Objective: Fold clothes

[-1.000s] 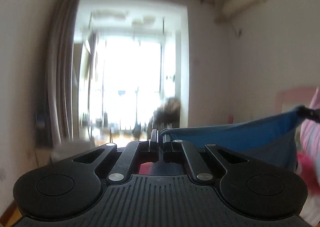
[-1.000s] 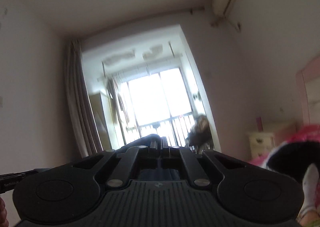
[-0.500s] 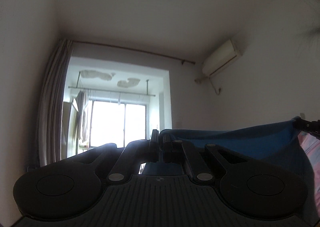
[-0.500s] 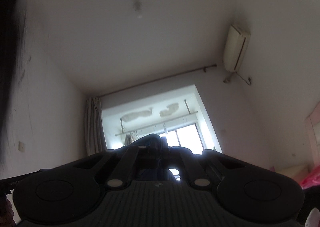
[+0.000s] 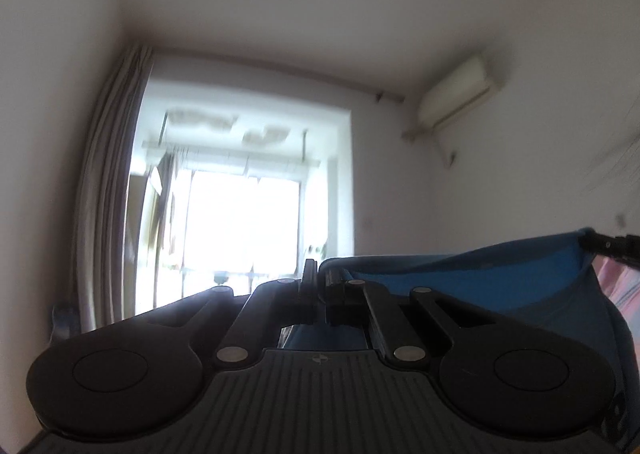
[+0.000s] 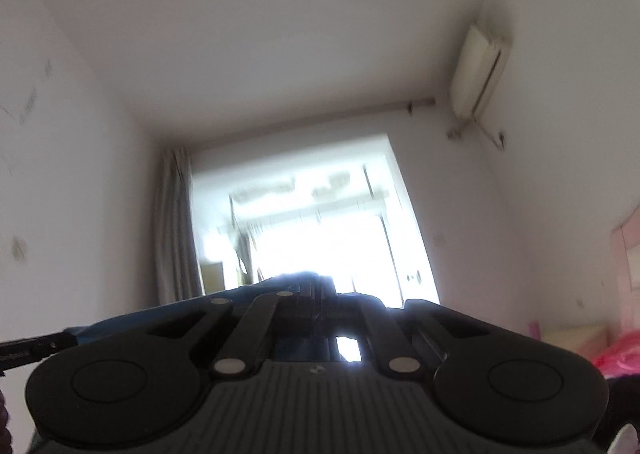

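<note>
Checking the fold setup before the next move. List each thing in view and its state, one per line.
left gripper: shut on blue garment.
right gripper: shut on blue garment.
blue garment: held up, stretched between both grippers, unfolded.
curtain: drawn aside.
air conditioner: on the wall; running or not, cannot tell.

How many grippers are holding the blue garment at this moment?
2. The left gripper pinches one end of the blue garment; the right gripper pinches its other end, edge stretched between them.

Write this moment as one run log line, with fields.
left claw: shut on blue fabric garment | right claw: shut on garment | garment: stretched between, raised
</note>
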The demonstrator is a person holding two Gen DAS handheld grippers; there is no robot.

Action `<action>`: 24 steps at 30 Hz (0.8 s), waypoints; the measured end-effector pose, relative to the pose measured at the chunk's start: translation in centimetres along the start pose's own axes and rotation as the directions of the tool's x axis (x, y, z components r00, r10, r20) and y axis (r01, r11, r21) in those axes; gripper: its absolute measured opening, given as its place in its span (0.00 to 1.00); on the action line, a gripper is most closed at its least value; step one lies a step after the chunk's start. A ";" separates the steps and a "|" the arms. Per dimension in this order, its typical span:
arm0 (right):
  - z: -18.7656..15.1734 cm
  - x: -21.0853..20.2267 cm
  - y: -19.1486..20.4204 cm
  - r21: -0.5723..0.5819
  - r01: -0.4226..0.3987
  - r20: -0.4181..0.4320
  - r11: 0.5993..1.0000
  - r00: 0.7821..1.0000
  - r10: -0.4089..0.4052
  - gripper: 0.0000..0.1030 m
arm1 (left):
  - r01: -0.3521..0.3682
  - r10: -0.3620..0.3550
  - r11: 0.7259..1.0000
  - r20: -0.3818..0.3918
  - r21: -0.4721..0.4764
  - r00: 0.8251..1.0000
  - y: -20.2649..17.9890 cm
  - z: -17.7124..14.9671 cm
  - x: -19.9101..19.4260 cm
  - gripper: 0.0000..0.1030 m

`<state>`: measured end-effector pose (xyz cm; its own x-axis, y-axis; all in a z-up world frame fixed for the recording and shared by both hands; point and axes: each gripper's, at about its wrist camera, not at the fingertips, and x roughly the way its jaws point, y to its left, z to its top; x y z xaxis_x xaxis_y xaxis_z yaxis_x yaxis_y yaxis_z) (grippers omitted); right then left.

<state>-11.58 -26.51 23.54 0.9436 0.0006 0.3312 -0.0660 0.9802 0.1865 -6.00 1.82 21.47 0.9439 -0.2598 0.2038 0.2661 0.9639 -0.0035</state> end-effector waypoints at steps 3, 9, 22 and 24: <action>-3.6 5.1 -0.3 -0.032 0.025 -0.092 0.999 0.995 -0.027 0.02 | -0.023 0.024 1.000 -0.072 0.014 0.997 1.5 -3.5 4.2 0.02; -13.4 16.6 -1.1 -0.092 0.060 -0.265 0.994 0.961 -0.083 0.02 | -0.049 0.056 0.998 -0.226 0.034 0.973 4.4 -11.6 13.6 0.02; -47.4 31.6 -6.5 -0.219 0.081 -0.747 0.972 0.627 -0.220 0.02 | -0.001 0.024 1.000 -0.758 0.031 0.652 9.4 -38.2 29.1 0.07; -51.5 31.9 -7.5 -0.157 0.095 -0.835 0.983 0.519 -0.183 0.04 | 0.002 -0.025 1.000 -0.843 -0.029 0.538 9.8 -41.1 29.5 0.25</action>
<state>35.73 -23.68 -14.88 0.7730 -0.0141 -0.6343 0.0754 0.9947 0.0698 32.49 1.23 -12.82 0.6658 -0.2126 -0.7153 0.2733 0.9614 -0.0313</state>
